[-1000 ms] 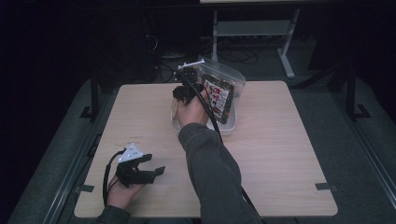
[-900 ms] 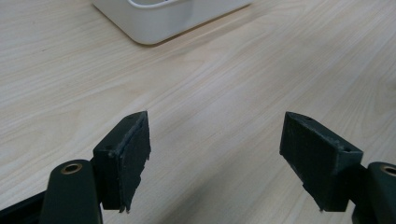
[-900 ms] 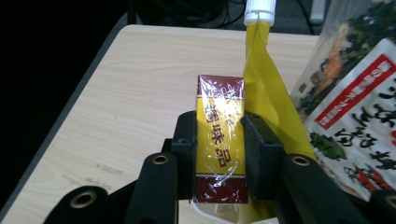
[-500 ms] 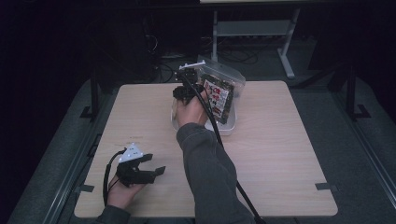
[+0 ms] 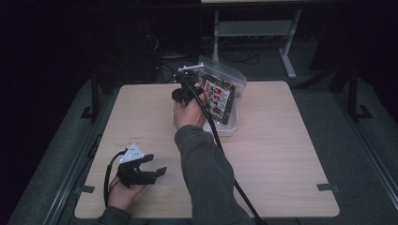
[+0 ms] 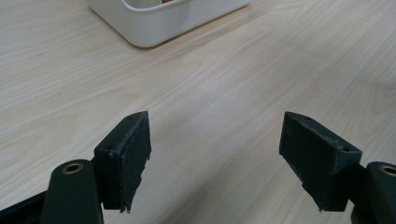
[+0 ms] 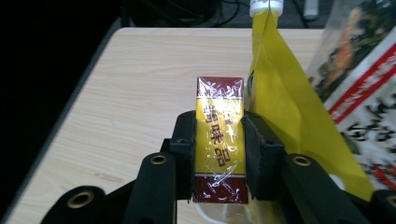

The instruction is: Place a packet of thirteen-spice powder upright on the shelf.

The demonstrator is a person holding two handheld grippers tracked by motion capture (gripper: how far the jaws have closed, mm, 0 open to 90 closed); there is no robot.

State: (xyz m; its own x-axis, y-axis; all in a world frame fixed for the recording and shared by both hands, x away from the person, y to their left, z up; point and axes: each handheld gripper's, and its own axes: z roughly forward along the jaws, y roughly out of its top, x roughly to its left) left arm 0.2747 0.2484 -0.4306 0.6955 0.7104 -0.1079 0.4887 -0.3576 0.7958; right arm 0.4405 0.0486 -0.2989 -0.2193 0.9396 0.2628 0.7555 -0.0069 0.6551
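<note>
The left gripper (image 5: 155,172) rests low on the wooden table (image 5: 291,154) near its front left corner, and its jaws are spread wide with nothing between them. Further right, the right gripper (image 5: 187,96) is over the white bin (image 5: 230,127) at the back of the table. Its jaws pinch a small yellow and dark red box (image 7: 219,156) wrapped in shiny plastic. Just beside the box stands a yellow pouch (image 7: 289,116), and a clear snack bag (image 5: 220,93) leans in the bin
</note>
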